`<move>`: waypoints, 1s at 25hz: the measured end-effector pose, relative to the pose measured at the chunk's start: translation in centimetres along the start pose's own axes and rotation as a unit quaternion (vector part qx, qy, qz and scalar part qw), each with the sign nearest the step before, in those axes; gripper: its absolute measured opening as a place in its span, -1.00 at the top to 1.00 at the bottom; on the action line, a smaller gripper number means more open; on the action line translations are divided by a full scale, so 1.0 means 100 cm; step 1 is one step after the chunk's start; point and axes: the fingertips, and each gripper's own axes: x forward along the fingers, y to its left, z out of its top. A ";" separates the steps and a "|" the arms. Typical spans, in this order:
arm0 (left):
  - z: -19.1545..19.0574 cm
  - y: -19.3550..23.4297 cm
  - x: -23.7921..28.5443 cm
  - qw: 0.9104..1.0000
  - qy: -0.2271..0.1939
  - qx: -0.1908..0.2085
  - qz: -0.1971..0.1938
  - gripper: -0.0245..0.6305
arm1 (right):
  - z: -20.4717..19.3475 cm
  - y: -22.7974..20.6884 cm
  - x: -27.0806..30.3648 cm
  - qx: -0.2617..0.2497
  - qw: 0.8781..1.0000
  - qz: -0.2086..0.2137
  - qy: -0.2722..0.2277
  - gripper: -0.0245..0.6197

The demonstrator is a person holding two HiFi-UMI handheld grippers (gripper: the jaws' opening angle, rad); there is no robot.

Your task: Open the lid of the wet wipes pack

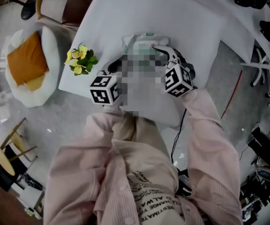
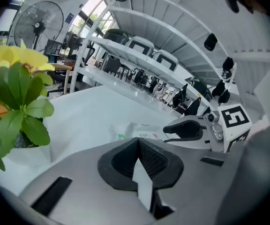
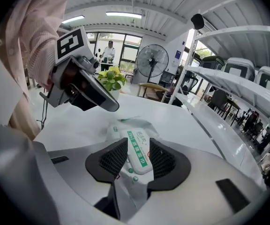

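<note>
the step in hand is judged to be the approach to the lid, which is not yet raised; nearest, the right gripper (image 3: 137, 156) is held with its jaws parted over the wet wipes pack (image 3: 117, 129), and the lid (image 3: 137, 146) is seen flat between the pads, with no firm pinch shown; the left gripper (image 2: 138, 146) is kept just short of the pack, its jaws drawn together on nothing; the pack is laid on the white tabletop (image 3: 182, 121); a potted plant (image 2: 18, 93) is stood to the pack's left; next, the lid's free edge would need to be caught and peeled upward while the pack is steadied.
</note>
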 end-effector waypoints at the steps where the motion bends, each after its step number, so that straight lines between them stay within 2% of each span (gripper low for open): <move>1: -0.002 0.001 0.001 1.000 0.002 -0.003 0.000 0.93 | -0.001 0.001 0.003 0.000 1.000 0.003 0.002 0.50; 9: -0.016 0.002 0.014 1.000 0.016 -0.019 -0.014 0.93 | -0.010 0.009 0.018 -0.050 0.998 0.009 0.029 0.52; 20: -0.027 0.001 0.027 0.999 0.034 -0.033 -0.021 0.93 | -0.009 0.014 0.018 -0.114 0.993 0.005 0.021 0.58; 25: -0.029 0.003 0.029 0.998 0.035 -0.040 -0.019 0.93 | -0.009 0.016 0.016 -0.118 0.993 0.000 0.011 0.60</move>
